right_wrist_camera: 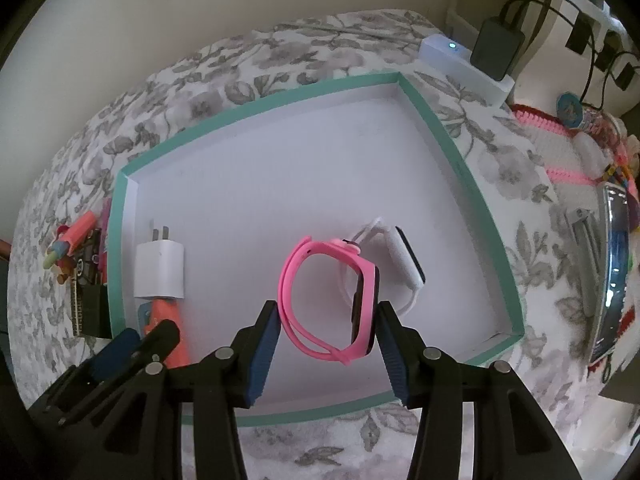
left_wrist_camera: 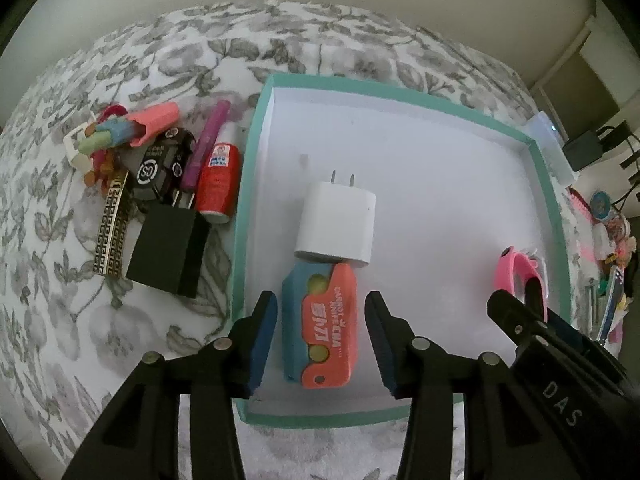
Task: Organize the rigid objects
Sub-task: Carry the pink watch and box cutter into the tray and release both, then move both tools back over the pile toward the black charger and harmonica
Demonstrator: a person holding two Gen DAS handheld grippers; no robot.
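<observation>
The left gripper (left_wrist_camera: 320,320) is spread wide, its 2 fingers flanking the orange-and-blue carrot knife (left_wrist_camera: 320,326) without touching. The knife lies near the teal tray's (left_wrist_camera: 244,184) front-left corner, long axis front to back, far end touching the white charger (left_wrist_camera: 338,224). The right gripper (right_wrist_camera: 326,344) is spread around the pink watch (right_wrist_camera: 330,300), which lies on its side near the front edge.

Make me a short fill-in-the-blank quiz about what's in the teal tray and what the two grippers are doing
1. The white charger lies inside the teal ____.
2. The right gripper straddles a watch coloured ____.
3. The left gripper, jaws open, straddles the orange carrot ____.
4. The black charger lies ____ the tray.

Missing words: tray; pink; knife; outside
</observation>
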